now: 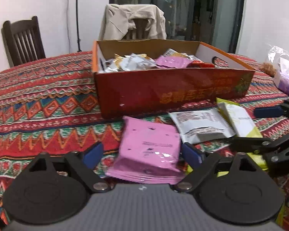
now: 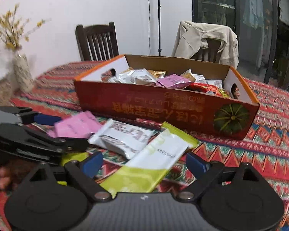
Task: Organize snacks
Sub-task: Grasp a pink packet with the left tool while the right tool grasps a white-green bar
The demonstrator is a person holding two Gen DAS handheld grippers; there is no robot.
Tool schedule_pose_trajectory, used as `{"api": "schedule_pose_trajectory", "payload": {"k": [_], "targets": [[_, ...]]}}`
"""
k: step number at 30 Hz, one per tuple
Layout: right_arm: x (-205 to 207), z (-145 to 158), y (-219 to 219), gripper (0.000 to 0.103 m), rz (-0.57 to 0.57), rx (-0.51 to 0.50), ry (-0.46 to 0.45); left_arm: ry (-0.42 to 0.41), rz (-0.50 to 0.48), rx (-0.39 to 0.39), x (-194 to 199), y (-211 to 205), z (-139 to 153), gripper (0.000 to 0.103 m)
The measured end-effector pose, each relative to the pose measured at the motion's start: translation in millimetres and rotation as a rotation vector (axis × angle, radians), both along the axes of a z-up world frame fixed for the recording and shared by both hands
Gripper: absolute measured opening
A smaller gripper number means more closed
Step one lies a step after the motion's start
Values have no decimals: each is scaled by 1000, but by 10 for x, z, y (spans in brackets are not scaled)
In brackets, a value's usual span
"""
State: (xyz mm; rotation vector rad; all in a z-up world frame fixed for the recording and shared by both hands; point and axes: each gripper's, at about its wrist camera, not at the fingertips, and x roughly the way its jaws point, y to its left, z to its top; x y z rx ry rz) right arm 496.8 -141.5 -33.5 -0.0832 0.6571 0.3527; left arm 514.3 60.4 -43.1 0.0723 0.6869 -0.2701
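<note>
Home dining room, table under patterned woven cloth (image 1: 38, 100), dark wooden chairs (image 2: 97, 42), beige jacket (image 1: 133, 22) over one chair, vase of yellow flowers (image 2: 22, 73), clothes behind glass door (image 2: 260, 9)

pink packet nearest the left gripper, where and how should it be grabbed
Probably across the pink packet's two long side edges, from the near side: it lies flat between the open left gripper's blue fingers, with its right edge close to the white packet.

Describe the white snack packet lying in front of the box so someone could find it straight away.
Start at the open red cardboard box on the patterned tablecloth. Three flat packets lie loose before its front wall; the white foil packet is the middle one. It sits between a pink packet and a white-and-lime packet, and it alone carries bold dark lettering.
</note>
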Motion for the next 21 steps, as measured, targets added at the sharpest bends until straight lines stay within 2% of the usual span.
{"api": "schedule_pose_trajectory", "payload": {"k": [2, 4, 5, 6, 7, 9, 10, 12, 15, 21], "targets": [[-10, -25, -41, 91, -13, -56, -12, -5, -5, -13, -17, 35, 12, 79], [-22, -34, -170, 90, -26, -70, -2, -10, 0, -20, -5, 35, 15, 79], [-22, -33, -234, 87, -39, -74, 3, -13, 1, -16, 5, 22, 14, 76], [-17, -32, -277, 81, -46, -74, 5, -18, -4, -7, 10, -4, 16, 71], [-2, -35, -309, 77, -49, -71, 7, -26, -10, 3, 21, -39, 19, 62], [37, -43, -326, 59, -30, -46, 13, -35, -19, 18, 16, -81, 24, 62], [60, -57, -325, 56, -17, -32, 22, -34, -22, 14, 17, -82, 20, 62], [84, -88, -280, 42, 10, -23, 26, -24, -15, 6, 2, -56, 27, 62], [45, -92, -229, 38, 26, -32, 17, -5, 14, 6, -55, -28, 64, 62], [-250, -5, -425, 38, 18, -4, 8, -55, 64, -8, -480, -21, 274, 62]]}}
